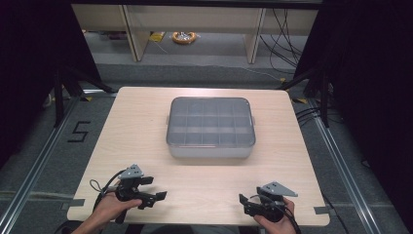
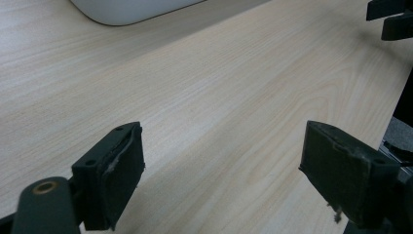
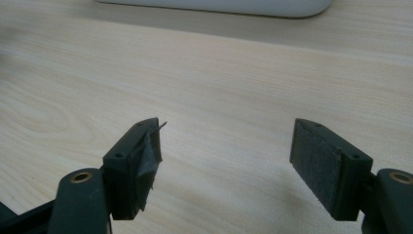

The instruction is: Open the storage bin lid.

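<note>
box: clear-lidded compartment box (image 1: pixel 211 127) at table centre, lid on, shut; compartments look empty, hard to tell
table: light wood table (image 1: pixel 146 146), box sits on it
left gripper: left gripper (image 1: pixel 155 193) at 7 o'clock from box, well apart, low over table; jaws wide, nothing between
right gripper: right gripper (image 1: pixel 245 204) at 5 o'clock, well apart, jaws wide, empty
step: start pose, likely before reaching for the box
next: both tongs go forward to 12, likely one steadies the box side, other works the lid edge
</note>
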